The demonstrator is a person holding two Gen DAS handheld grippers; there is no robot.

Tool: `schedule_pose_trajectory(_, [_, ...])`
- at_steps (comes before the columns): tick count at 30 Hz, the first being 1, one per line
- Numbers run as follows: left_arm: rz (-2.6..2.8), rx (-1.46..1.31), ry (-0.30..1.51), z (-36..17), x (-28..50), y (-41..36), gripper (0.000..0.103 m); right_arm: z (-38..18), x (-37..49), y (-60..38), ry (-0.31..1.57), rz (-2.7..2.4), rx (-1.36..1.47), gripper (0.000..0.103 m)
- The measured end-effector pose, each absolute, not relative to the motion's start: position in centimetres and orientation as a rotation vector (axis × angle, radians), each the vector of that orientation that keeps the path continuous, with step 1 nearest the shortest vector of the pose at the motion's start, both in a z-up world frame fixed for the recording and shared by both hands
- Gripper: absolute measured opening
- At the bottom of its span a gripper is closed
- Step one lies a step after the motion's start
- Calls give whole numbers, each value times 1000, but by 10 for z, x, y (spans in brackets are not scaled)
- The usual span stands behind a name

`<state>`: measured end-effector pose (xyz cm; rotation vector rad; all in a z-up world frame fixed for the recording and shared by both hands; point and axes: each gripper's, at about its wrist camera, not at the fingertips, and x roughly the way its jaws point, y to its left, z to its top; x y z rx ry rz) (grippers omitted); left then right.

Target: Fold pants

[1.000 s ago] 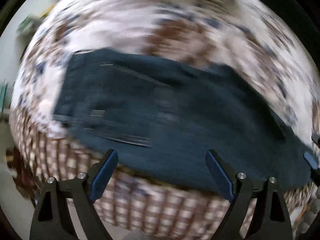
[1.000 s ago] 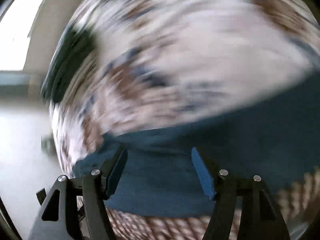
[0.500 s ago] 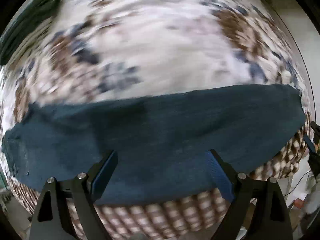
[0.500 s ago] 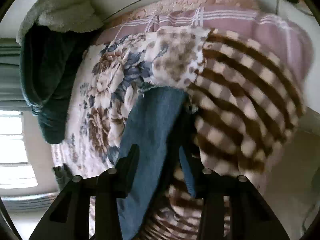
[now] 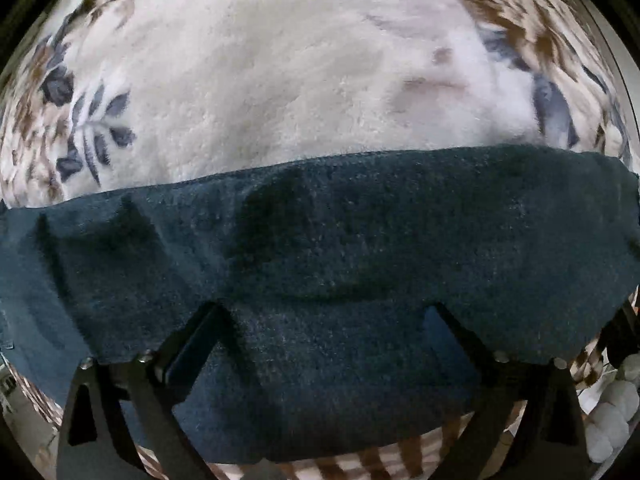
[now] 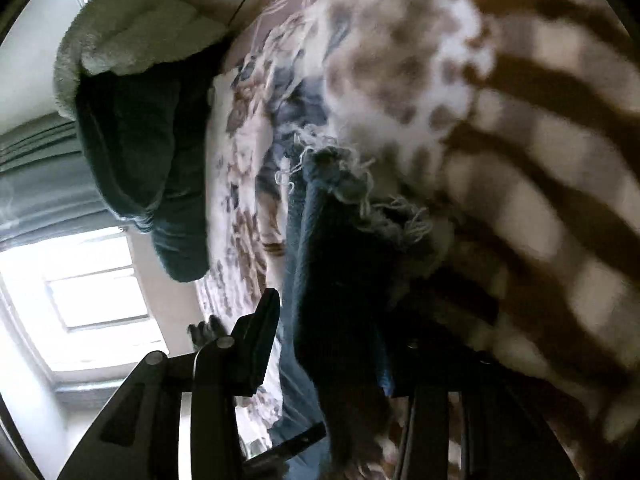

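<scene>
- Dark blue denim pants (image 5: 340, 264) lie in a wide band along the near edge of a bed, on a fleece blanket with a cream ground and brown and grey-blue flowers (image 5: 280, 80).
- Left tongs (image 5: 320, 320) are spread wide and grasp nothing; both fingers sit over the denim, near its lower edge.
- Right tongs (image 6: 324, 344) are partly closed around the frayed hem of the pants (image 6: 340, 184). The denim hangs between the fingers, but the far finger is hidden in dark cloth, so I cannot tell if they pinch it.
- Brown and cream checked border of the blanket (image 6: 540, 160) falls over the bed side, beside the hem.
- Dark green quilt with a pale fluffy lining (image 6: 140, 120) is piled on the bed, well apart from the pants, near a bright window (image 6: 88, 292).
- No brand, label or writing can be read in any view.
</scene>
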<state>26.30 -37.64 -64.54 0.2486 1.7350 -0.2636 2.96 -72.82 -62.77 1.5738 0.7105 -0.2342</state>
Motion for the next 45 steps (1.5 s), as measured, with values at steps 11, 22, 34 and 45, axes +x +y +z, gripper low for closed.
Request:
schedule_pose_trajectory(11, [-228,260,1740,-655,258,-379,103,-630,70,-728,707,-127,1490,46])
schedule_pose_trajectory(22, [-41,404,1535,-615,247,-363,103,-606,91,-698,873,-359,1234,9])
schedule_pose_trajectory(34, [-33,271,1533,-582,239,-282,103,-510,123,-613,816,-246,1118,9])
schedule_pose_trajectory(45, [133,133,1529,-545,247,-129,103,-505,198,-416,993,-89,711,9])
